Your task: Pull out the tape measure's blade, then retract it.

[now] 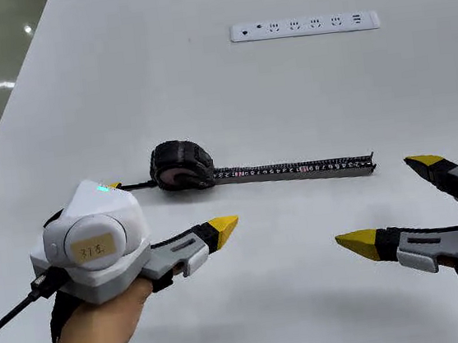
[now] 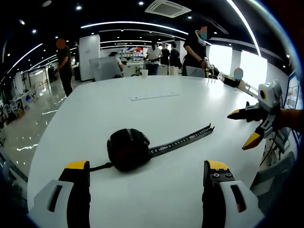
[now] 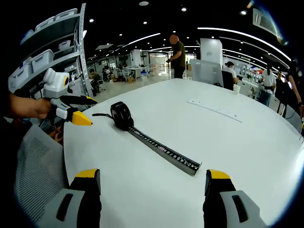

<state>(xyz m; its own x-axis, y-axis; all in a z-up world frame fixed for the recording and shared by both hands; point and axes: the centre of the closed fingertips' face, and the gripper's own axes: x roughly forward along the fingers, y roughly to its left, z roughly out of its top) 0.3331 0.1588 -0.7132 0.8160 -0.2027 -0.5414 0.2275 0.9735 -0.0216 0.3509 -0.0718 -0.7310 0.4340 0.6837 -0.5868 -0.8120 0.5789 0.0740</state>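
Tape measure (image 1: pixel 181 165), black case, blade (image 1: pixel 295 168) drawn out; lying flat on the white table (image 1: pixel 121 93), in neither of my tongs.
Case rests near the table's middle, its thin strap (image 1: pixel 134 185) trailing off the side away from the blade. The blade lies straight along the tabletop, and its hooked end (image 1: pixel 372 163) points toward my right gripper (image 1: pixel 388 201). My left gripper (image 1: pixel 167 205) sits just short of the case, with its jaws spread wide and nothing between them. The right gripper's jaws are likewise spread and bare, near the blade's end but not touching it. A white power strip (image 1: pixel 303 26) lies farther back on the table.
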